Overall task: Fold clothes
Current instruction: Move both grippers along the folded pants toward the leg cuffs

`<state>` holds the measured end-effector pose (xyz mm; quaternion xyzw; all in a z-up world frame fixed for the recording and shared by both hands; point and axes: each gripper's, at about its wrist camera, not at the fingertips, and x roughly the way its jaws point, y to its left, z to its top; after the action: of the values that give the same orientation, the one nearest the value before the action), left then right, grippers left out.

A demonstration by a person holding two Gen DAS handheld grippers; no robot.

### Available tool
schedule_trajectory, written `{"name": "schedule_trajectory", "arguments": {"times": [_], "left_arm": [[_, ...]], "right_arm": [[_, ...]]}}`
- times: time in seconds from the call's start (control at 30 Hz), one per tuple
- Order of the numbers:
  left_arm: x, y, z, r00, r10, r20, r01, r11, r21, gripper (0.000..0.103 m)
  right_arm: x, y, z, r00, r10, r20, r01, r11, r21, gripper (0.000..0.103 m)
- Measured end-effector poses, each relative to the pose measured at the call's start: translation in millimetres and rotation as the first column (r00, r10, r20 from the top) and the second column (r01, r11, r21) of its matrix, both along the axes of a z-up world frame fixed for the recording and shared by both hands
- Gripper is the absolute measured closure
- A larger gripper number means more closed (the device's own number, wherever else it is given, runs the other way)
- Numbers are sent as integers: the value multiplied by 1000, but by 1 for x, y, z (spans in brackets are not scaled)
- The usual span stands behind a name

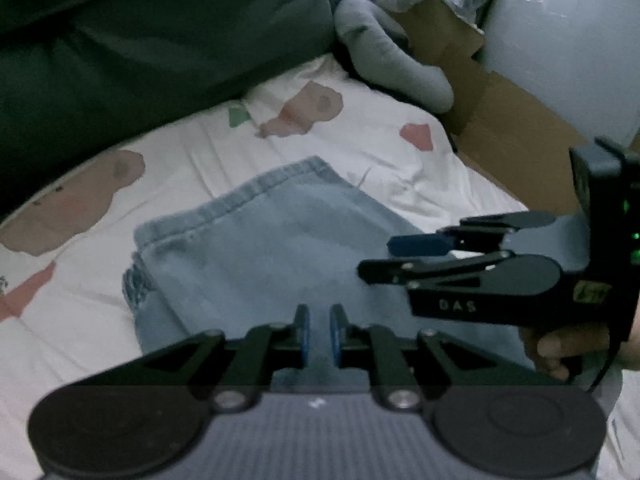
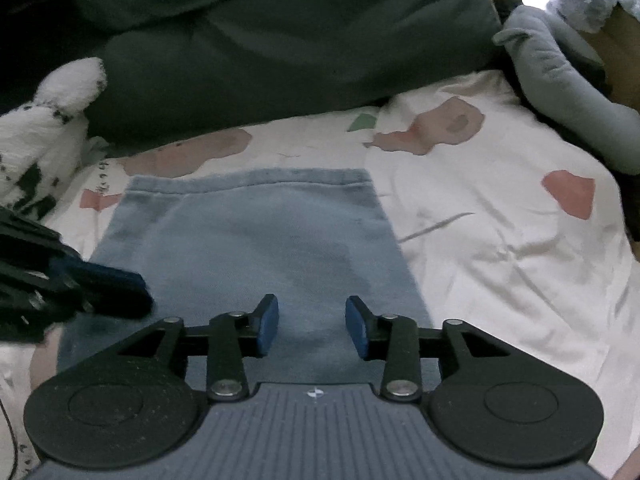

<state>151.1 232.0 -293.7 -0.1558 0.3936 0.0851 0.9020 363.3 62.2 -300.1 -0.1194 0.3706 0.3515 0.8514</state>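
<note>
Light-blue denim jeans (image 1: 256,248) (image 2: 256,236) lie flat and folded on the patterned bed sheet (image 1: 360,148) (image 2: 500,220), hem edge toward the far side. My left gripper (image 1: 319,336) hovers over the near part of the denim, its blue pads (image 1: 304,336) a narrow gap apart with nothing pinched between them. It shows at the left of the right wrist view as dark fingers (image 2: 132,292) above the jeans' left edge. My right gripper (image 2: 312,328) (image 1: 376,258) stands open over the denim's near right part, with nothing between its jaws.
A dark green pillow (image 1: 140,48) (image 2: 280,40) lies across the far side. A grey plush toy (image 1: 392,60) (image 2: 560,80) and a cardboard box (image 1: 500,120) sit at the right. A black-and-white plush (image 2: 44,136) is at the left. A hand (image 1: 560,348) holds the right gripper.
</note>
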Motion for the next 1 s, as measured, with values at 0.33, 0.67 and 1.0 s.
{"name": "schedule_trajectory", "arguments": {"times": [0.33, 0.67, 1.0], "left_arm": [[-13, 6, -21, 996, 14, -92, -11, 999, 30, 100], [-32, -6, -23, 992, -3, -130, 11, 998, 62, 100], [-53, -18, -7, 994, 1, -105, 3, 999, 35, 89]], "right_arm": [[-13, -9, -13, 998, 67, -21, -69, 991, -111, 48], [-39, -57, -15, 998, 57, -36, -62, 982, -177, 48], [-81, -100, -18, 998, 14, -53, -25, 977, -211, 45]]}}
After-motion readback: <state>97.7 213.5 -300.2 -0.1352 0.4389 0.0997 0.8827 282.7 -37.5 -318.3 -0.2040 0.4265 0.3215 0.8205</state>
